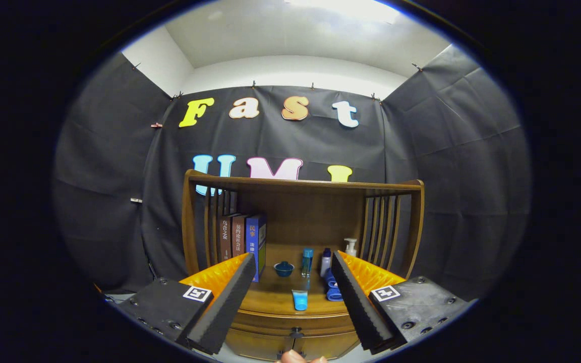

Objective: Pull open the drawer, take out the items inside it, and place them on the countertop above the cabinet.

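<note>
Gripper view, inventory taken with the wooden cabinet (300, 312) as my reference.

1. Gripper (290, 272): I read its two fingers as spread wide, gripping nothing, both raised in front of the cabinet with the countertop showing in the gap between them.

2. Drawer (295, 345): in the cabinet front just under the countertop, low between the fingers. I see a dark knob (296, 333) at its middle. The front sits flush with the cabinet as far as I can tell, so the drawer looks closed; its contents are hidden from me.

3. Countertop (275, 295): the flat wooden surface above the drawer, walled by a slatted rail on either side and a solid back panel.

4. Books (242, 239): three, standing upright at the cabinet's left rear, against the left slats; two brown, one blue.

5. Small blue lidded bowl (284, 268): on the countertop, right of the books.

6. Blue-capped clear bottle (307, 262): upright, just right of the bowl.

7. White bottle with dark cap (326, 262): upright, just beside the previous bottle.

8. Pump dispenser (351, 247): white, towards the cabinet's right rear, partly behind the right finger.

9. Folded blue cloth (333, 290): on the countertop in front of the white bottle, against the right finger's inner edge.

10. Blue tube (300, 300): near the countertop's front edge, above the knob.

11. Fingertip of a person (293, 358): below the drawer front.
</note>
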`<move>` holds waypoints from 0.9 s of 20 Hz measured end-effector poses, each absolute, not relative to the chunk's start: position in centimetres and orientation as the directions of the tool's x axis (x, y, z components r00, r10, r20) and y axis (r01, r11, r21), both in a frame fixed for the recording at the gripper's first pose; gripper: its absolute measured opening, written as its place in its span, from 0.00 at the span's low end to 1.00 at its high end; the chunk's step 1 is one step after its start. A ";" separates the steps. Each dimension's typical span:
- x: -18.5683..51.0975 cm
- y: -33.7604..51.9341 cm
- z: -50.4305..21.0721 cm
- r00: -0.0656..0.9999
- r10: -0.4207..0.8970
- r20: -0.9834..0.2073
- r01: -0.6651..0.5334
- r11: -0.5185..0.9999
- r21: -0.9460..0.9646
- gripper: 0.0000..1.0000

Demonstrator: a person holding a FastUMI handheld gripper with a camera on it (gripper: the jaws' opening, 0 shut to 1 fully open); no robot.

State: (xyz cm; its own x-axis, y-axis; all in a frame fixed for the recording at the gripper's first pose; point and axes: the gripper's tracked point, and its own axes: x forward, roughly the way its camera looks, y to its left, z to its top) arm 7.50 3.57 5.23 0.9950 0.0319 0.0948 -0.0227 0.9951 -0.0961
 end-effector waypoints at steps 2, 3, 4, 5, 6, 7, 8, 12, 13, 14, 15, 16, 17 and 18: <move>7.5 3.6 5.2 0.994 0.033 0.099 -0.023 0.995 -0.097 0.99; 7.5 3.7 5.1 0.994 0.036 0.102 -0.027 0.995 -0.097 0.99; 7.4 3.8 5.1 0.994 0.039 0.105 -0.029 0.995 -0.094 0.99; 7.4 3.8 5.1 0.994 0.041 0.106 -0.031 0.995 -0.092 0.99; 7.4 3.9 5.1 0.993 0.041 0.109 -0.031 0.995 -0.092 0.99; 7.4 3.8 5.1 0.993 0.042 0.111 -0.031 0.995 -0.094 0.99; 7.4 3.8 5.1 0.993 0.040 0.112 -0.029 0.995 -0.097 0.99; 7.4 3.9 5.1 0.993 0.042 0.109 -0.031 0.994 -0.101 0.99; 7.3 3.9 5.1 0.993 0.041 0.110 -0.030 0.995 -0.100 0.99; 7.3 3.8 5.2 0.993 0.040 0.112 -0.028 0.995 -0.099 0.99; 7.3 3.7 5.3 0.993 0.039 0.115 -0.028 0.995 -0.096 0.99; 7.2 3.8 5.4 0.992 0.039 0.119 -0.028 0.995 -0.092 0.99; 7.3 3.7 5.4 0.992 0.038 0.121 -0.027 0.995 -0.091 0.99; 7.2 3.6 5.3 0.992 0.037 0.121 -0.026 0.995 -0.091 0.99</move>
